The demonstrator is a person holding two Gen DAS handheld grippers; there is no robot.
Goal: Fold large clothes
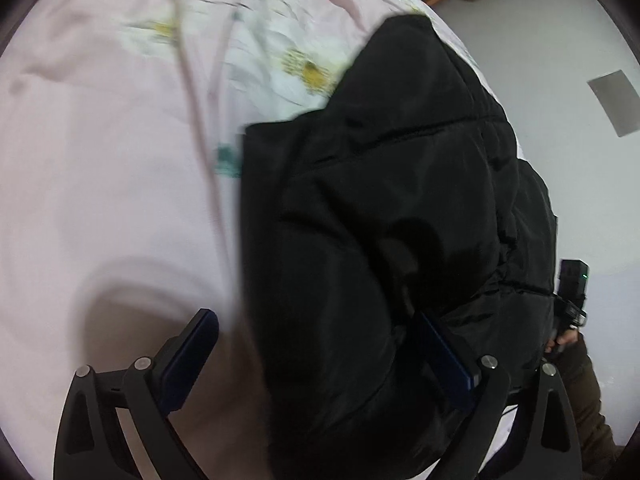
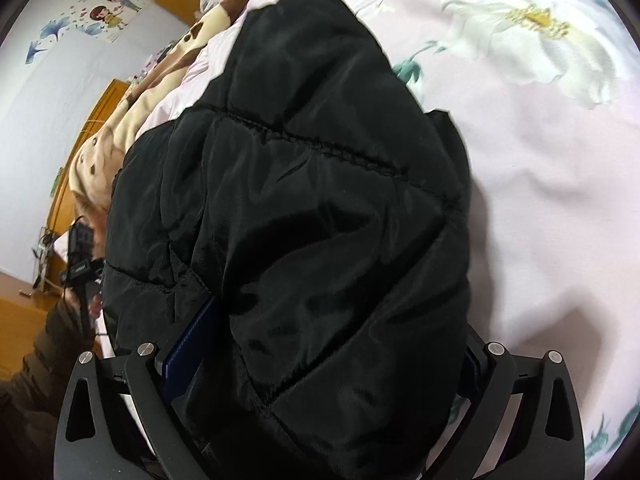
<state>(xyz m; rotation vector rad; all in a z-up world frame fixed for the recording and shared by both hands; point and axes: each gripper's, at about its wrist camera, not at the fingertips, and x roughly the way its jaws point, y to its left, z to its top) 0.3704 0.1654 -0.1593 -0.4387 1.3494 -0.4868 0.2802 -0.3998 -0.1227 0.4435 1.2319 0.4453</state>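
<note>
One black padded jacket (image 1: 400, 208) lies bunched on the bed (image 1: 100, 160), which is covered by a pink sheet printed with large white flowers. In the left wrist view the sheet runs bare and wide to the left of the jacket, with only shallow creases; on the other side the jacket hangs close to the bed's edge, beyond which a pale wall shows. That view is smeared by motion. In the right wrist view open sheet (image 2: 560, 200) lies to the right of the jacket (image 2: 312, 200), while a beige patterned blanket (image 2: 120, 132) crowds the far left edge of the bed, with wooden furniture and a wall poster behind it.

Left gripper (image 1: 320, 356): its fingers stand wide apart. One blue-padded finger (image 1: 192, 356) is clear over the sheet; the other is pressed into or under the jacket's near fold. It is released, not pinching the cloth.

Right gripper (image 2: 320, 364): the jacket fills the whole gap between the fingers. One blue pad (image 2: 192, 344) lies against the fabric on the left; the opposite finger is mostly buried under the cloth. Whether they are clenched on the jacket cannot be told.

Each view shows the other gripper's handle at the jacket's far side, held in a hand (image 2: 94, 304) with a brown sleeve.

Count: one jacket, two grippers, one blanket.
</note>
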